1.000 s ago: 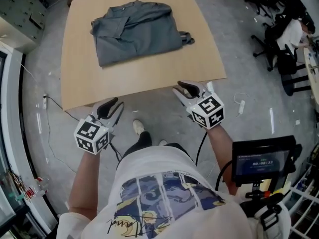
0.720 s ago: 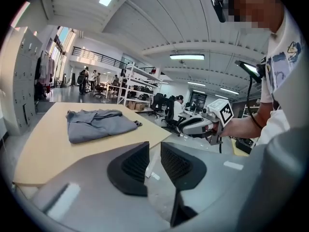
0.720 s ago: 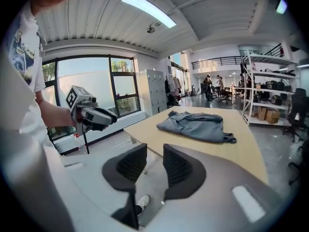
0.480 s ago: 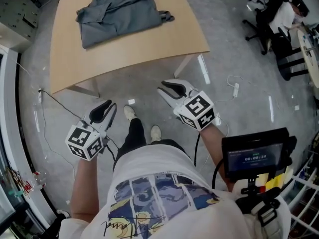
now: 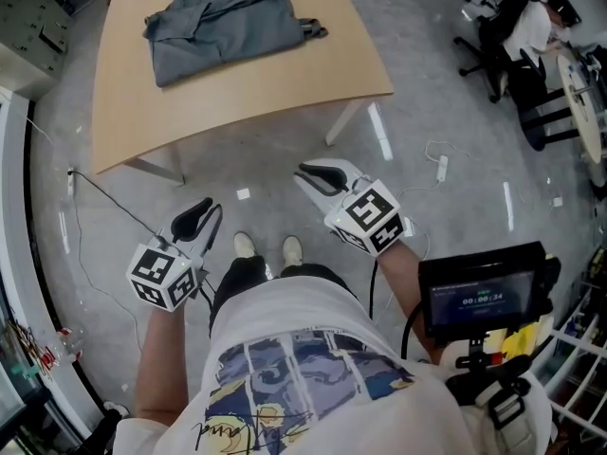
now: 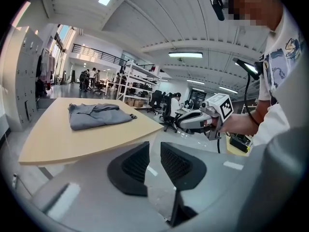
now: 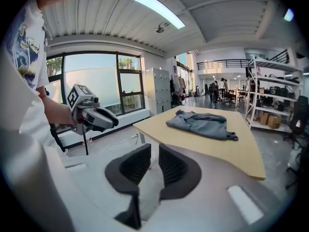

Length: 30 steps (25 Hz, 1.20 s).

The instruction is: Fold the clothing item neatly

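Observation:
A grey garment point(image 5: 223, 22) lies folded at the far part of the wooden table point(image 5: 237, 93), with nothing touching it. I stand back from the table, both grippers over the floor. My left gripper point(image 5: 201, 211) hangs low at the left; a narrow gap shows between its jaws and nothing is in it. My right gripper point(image 5: 308, 171) is nearer the table's front edge, its jaws closing on nothing. In the left gripper view the garment point(image 6: 94, 116) lies beyond the left gripper point(image 6: 154, 149). In the right gripper view the garment point(image 7: 200, 122) lies past the right gripper point(image 7: 154, 151).
Grey floor lies between me and the table, with my shoes point(image 5: 266, 247) and a cable point(image 5: 104, 197) on it. Office chairs point(image 5: 512, 36) stand at the far right. A small screen point(image 5: 484, 297) hangs at my right hip. Shelving point(image 6: 137, 83) stands beyond the table.
I have stepped back, so the table and garment now sit farther off. Both grippers have come away from the table's front edge, and the right jaws have narrowed.

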Each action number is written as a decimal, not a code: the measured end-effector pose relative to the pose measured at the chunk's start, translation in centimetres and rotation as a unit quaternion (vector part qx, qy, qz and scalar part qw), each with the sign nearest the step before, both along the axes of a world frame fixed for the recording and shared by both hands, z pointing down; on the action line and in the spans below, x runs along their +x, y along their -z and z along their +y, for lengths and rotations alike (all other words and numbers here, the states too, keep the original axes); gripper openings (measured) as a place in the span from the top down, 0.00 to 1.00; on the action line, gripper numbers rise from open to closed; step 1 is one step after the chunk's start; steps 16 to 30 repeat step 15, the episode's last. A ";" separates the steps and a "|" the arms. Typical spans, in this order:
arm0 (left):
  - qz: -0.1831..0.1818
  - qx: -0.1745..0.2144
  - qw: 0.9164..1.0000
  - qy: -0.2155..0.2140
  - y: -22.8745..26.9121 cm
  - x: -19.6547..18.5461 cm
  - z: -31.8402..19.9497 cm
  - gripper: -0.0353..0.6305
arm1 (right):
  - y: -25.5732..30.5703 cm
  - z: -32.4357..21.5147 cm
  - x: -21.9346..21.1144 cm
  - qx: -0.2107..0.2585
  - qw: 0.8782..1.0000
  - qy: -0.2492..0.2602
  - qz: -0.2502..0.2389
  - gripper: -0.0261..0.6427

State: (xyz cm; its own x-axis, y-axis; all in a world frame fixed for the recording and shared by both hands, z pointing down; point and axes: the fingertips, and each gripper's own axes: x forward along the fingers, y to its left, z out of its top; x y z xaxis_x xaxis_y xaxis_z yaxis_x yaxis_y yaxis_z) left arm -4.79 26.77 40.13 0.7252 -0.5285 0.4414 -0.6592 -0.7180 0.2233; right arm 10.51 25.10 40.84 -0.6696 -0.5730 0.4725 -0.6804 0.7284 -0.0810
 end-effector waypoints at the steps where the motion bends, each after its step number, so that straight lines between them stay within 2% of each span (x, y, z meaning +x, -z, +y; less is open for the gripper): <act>1: -0.001 0.002 1.000 -0.003 0.2 -0.1 -0.2 0.82 | 0.2 -0.1 -0.3 0.000 1.000 0.000 0.001 0.88; 6: 0.002 0.010 1.000 -0.014 1.0 -1.6 -1.6 0.82 | 0.5 -1.3 -2.6 -0.002 1.000 0.004 0.008 0.88; 15: -0.007 0.006 1.000 -0.026 0.7 -6.7 -3.6 0.82 | 0.9 -3.7 -8.8 -0.002 1.000 0.011 0.008 0.89; 30: -0.007 0.006 1.000 -0.026 0.7 -6.7 -3.6 0.82 | 0.9 -3.7 -8.8 -0.002 1.000 0.011 0.008 0.89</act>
